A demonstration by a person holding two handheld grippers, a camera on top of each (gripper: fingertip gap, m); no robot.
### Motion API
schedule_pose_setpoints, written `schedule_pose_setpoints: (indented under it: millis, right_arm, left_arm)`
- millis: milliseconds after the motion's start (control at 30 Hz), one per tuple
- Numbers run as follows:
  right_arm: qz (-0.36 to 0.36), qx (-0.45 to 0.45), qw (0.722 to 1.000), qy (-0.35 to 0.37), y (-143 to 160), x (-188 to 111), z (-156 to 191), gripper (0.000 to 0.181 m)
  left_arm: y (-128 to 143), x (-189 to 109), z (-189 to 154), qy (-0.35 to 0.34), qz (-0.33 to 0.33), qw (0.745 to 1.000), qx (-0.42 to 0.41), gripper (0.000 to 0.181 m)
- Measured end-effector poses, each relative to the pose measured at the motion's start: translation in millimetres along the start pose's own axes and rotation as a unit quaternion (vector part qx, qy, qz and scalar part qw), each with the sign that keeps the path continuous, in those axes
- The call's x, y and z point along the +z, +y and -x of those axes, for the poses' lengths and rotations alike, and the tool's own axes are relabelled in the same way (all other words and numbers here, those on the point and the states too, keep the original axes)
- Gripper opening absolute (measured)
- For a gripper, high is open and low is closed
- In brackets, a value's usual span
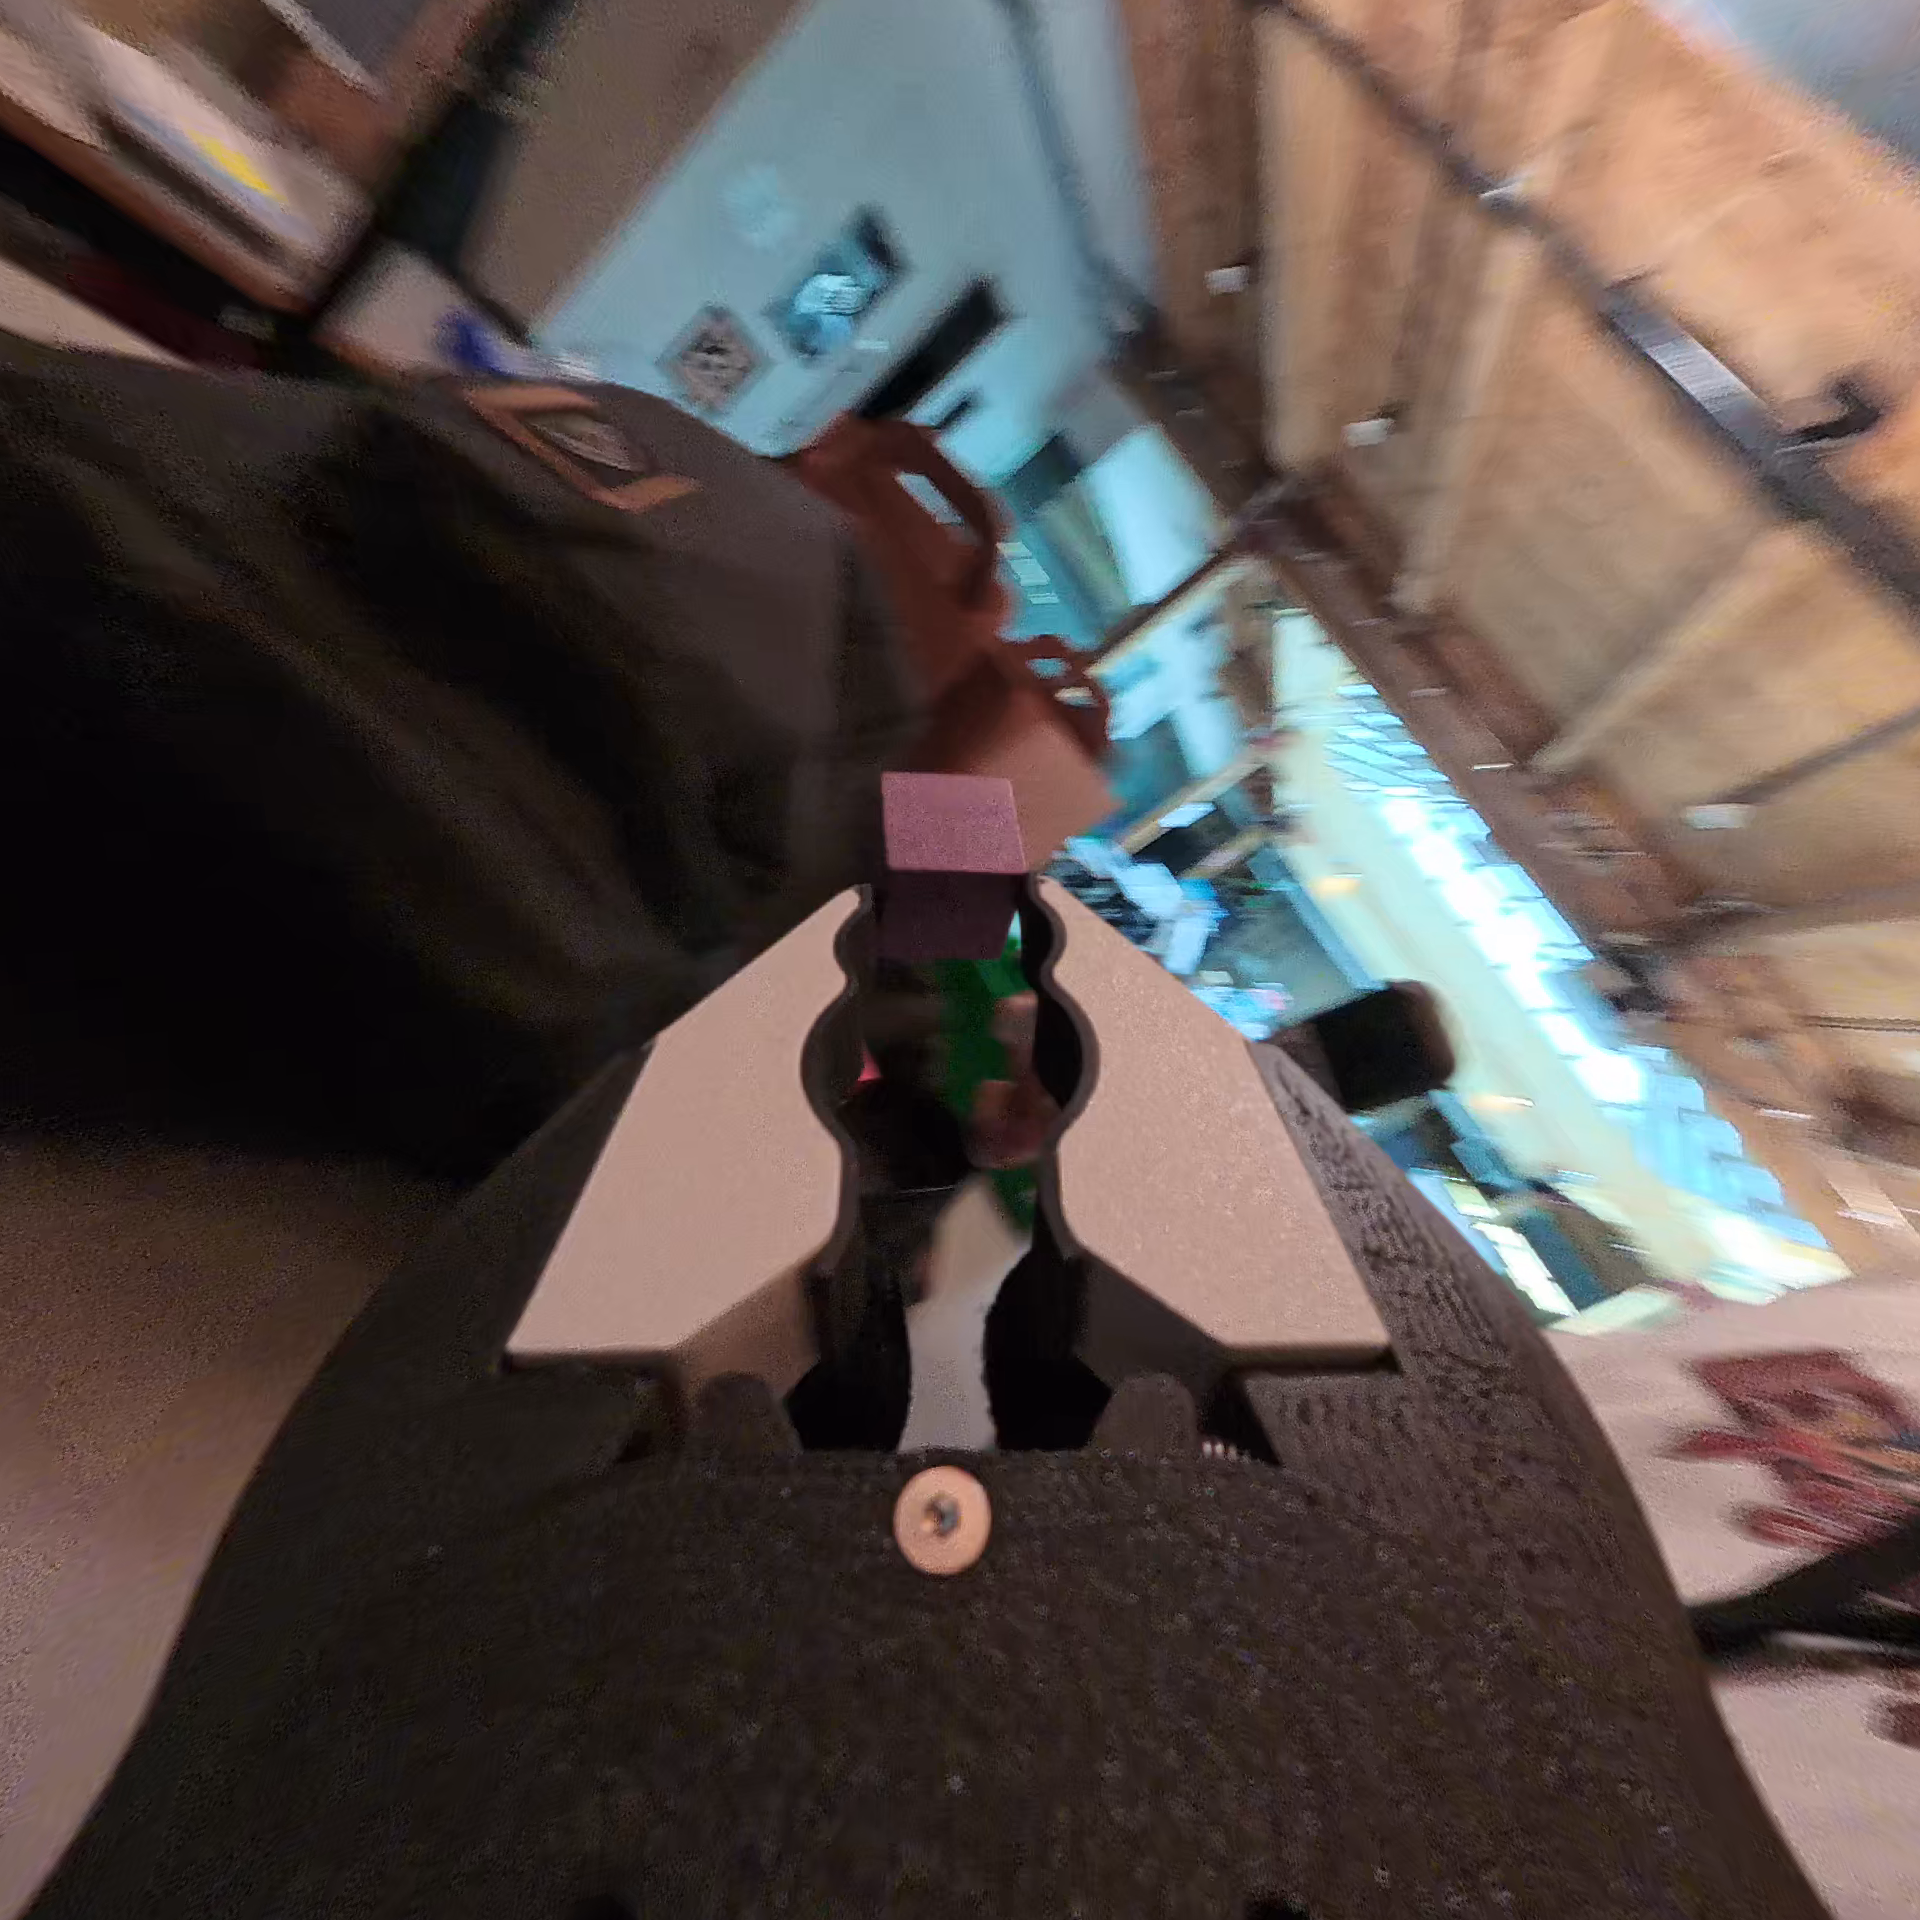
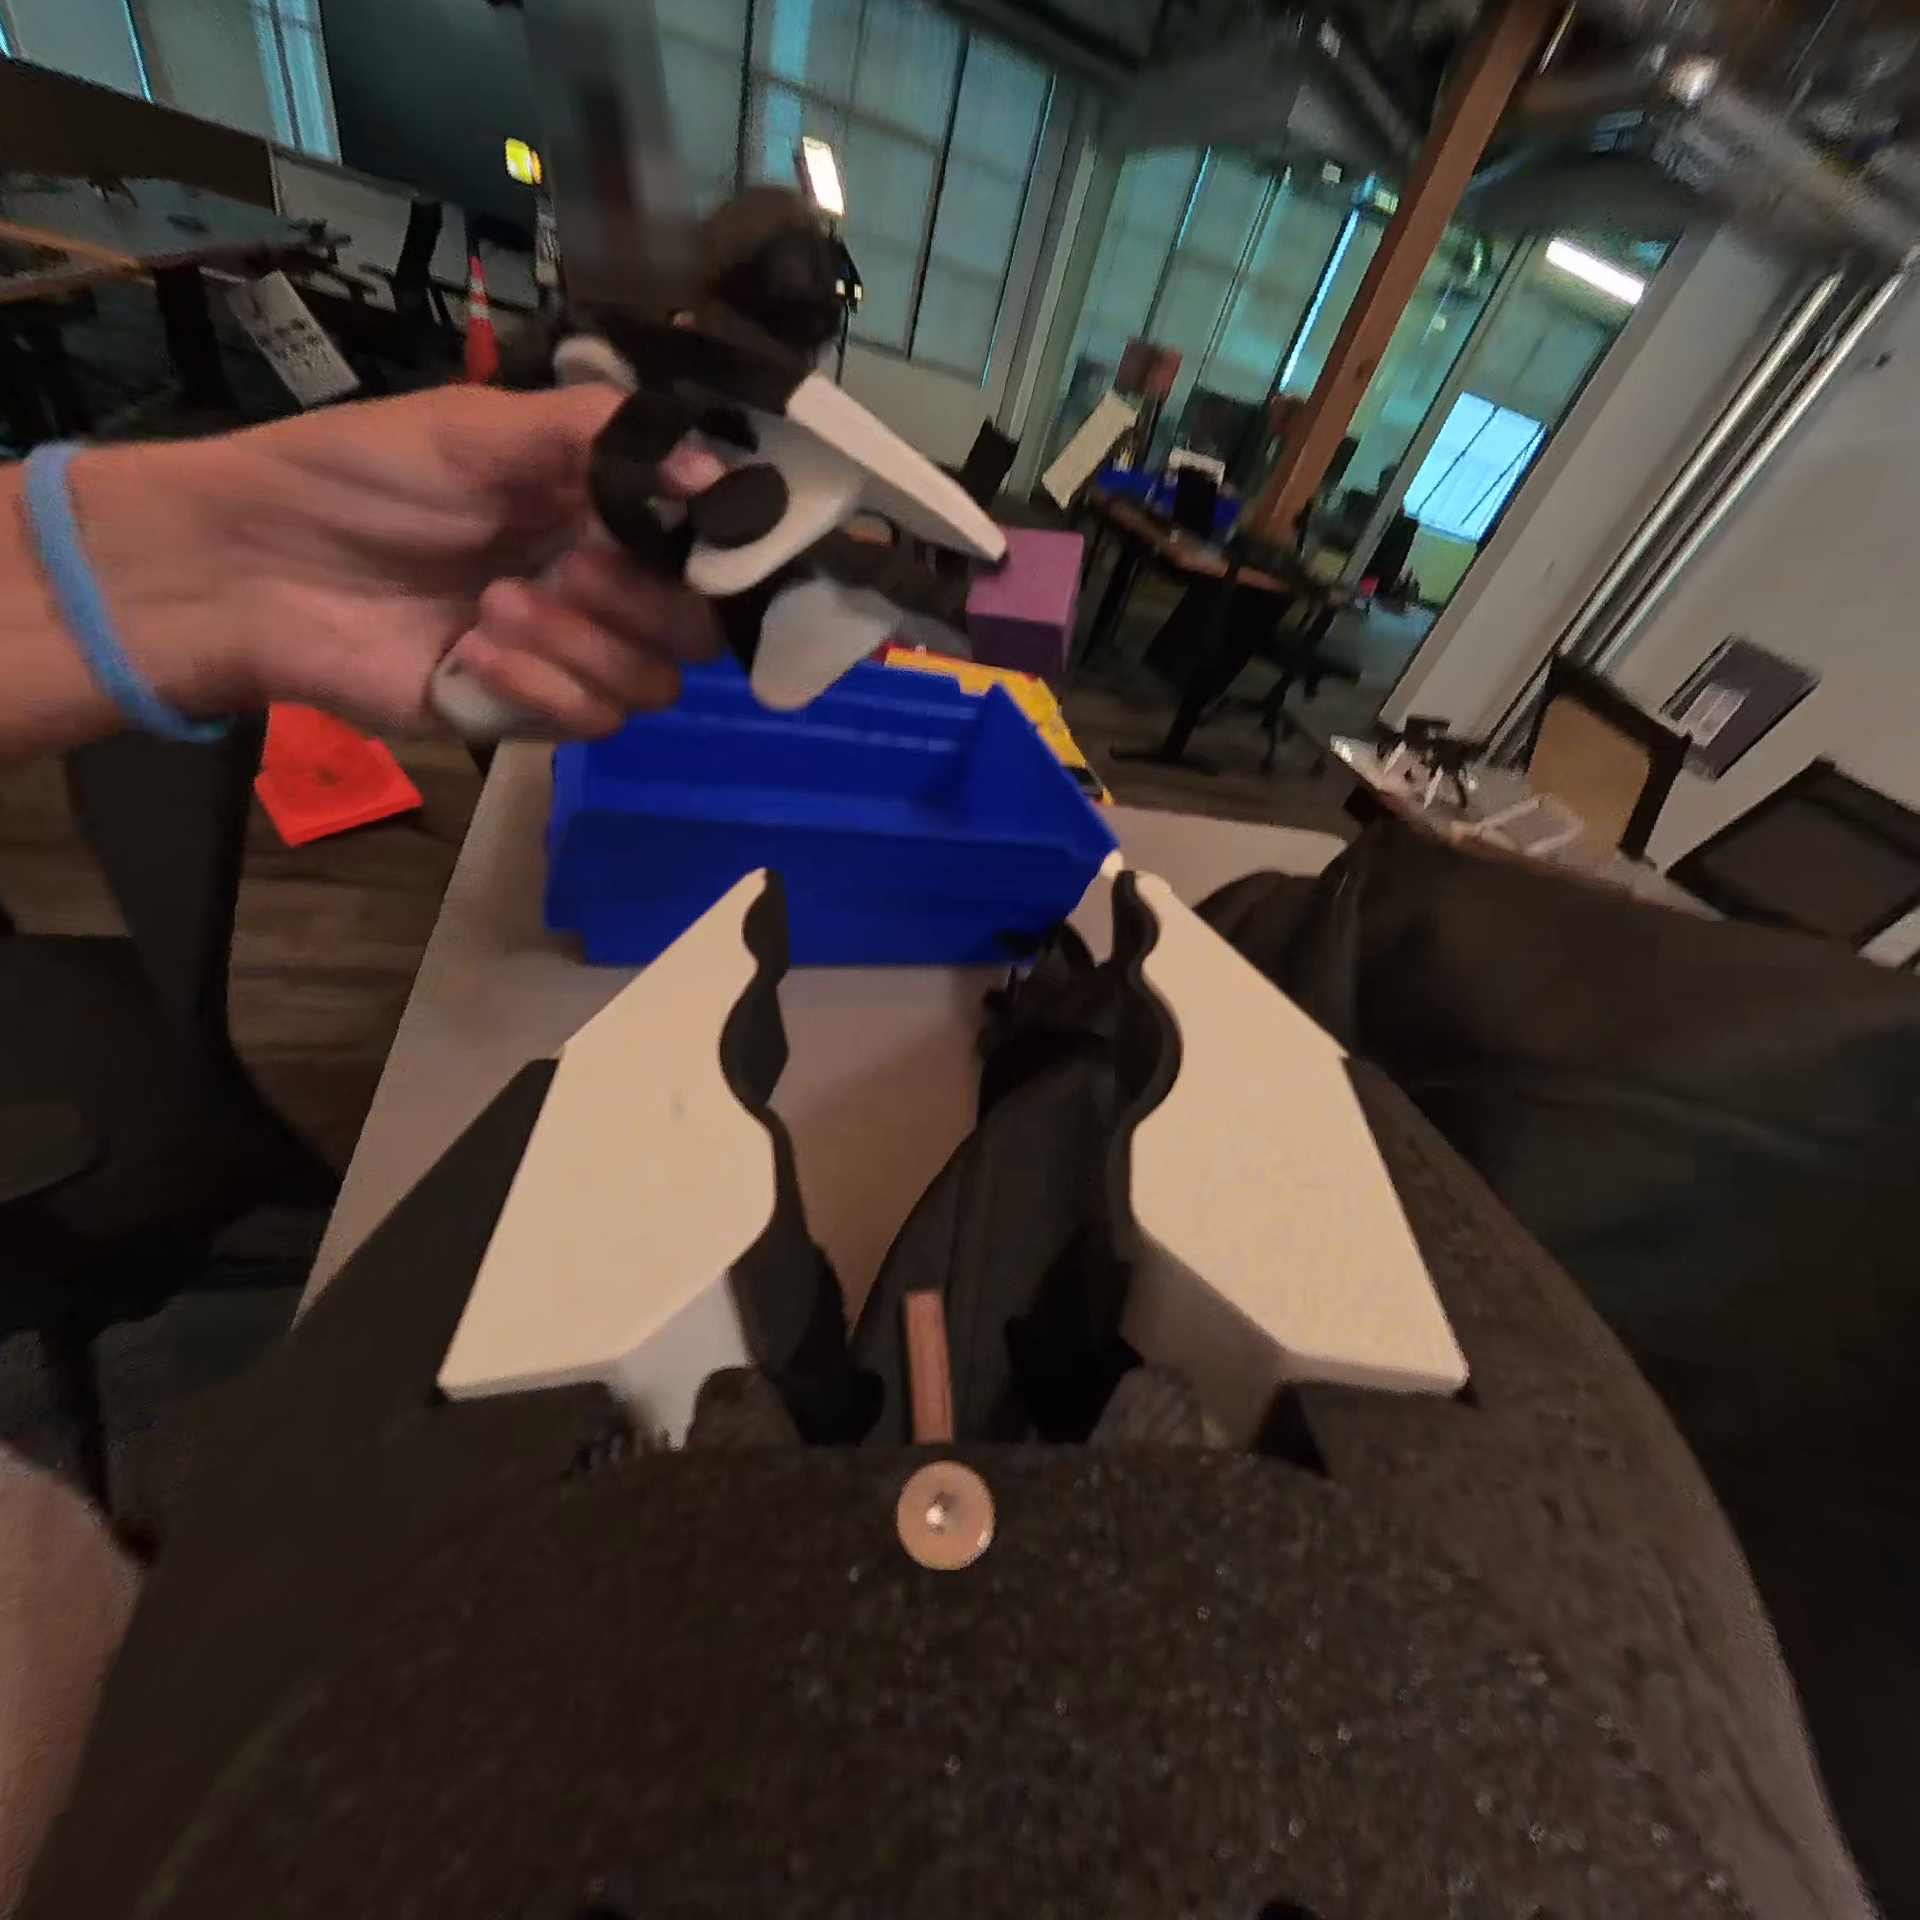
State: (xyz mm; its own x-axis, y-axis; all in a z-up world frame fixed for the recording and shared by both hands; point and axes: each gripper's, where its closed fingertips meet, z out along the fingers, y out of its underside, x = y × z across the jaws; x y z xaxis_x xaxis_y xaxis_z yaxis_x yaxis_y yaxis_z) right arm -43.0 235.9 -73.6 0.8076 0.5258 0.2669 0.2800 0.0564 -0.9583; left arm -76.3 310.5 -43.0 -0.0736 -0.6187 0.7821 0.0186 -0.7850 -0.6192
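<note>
left gripper pinches a purple block between its fingertips, raised in the air and tilted; the background there is motion-blurred. from the right wrist view the same gripper sits in a person's hand, a blue band on the wrist, with the purple block at its tip, above the far end of a blue bin. the bin stands on a pale table; cannot tell what is inside it from this angle. something yellow shows just behind the bin. right gripper is spread wide, holding nothing, low over the table. a dark bag lies to its right, a black fold of it between the fingers.
</note>
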Motion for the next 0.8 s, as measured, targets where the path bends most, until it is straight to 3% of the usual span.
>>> schedule_pose_setpoints:
  millis: [100, 200, 300, 433, 533, 633, 700, 800]
  right_arm:
    - [-0.029, -0.011, 0.999, 0.022, -18, -6, -15, 0.066]
    - [-0.062, -0.025, 0.995, 0.076, -31, -28, -32, 0.064]
    - [-0.094, -0.045, 0.988, 0.110, -37, -52, -36, 0.056]
    - [-0.102, -0.073, 0.980, 0.152, -28, -81, -44, 0.027]
    - [-0.083, -0.081, 0.984, 0.138, -18, -96, -44, 0.026]
    - [-0.007, -0.083, 0.990, 0.112, 2, -109, -60, 0.026]
    - [0.114, -0.056, 0.990, 0.053, 36, -114, -67, 0.026]
    - [0.321, 0.000, 0.946, -0.046, 85, -128, -67, 0.027]
  left_arm:
    - [22, 36, -52, 0.114, -0.012, 0.991, -0.070, 0.027]
    - [42, 66, -82, 0.183, -0.024, 0.973, -0.138, 0.027]
    - [67, 91, -93, 0.201, -0.013, 0.964, -0.171, 0.027]
    - [93, 111, -99, 0.207, 0.004, 0.959, -0.195, 0.027]
    - [108, 117, -99, 0.195, 0.030, 0.961, -0.192, 0.027]
    - [109, 106, -83, 0.118, 0.032, 0.988, -0.096, 0.037]
    - [109, 91, -66, 0.041, 0.049, 0.998, -0.016, 0.037]
    - [113, 65, -45, -0.055, 0.084, 0.993, 0.067, 0.037]
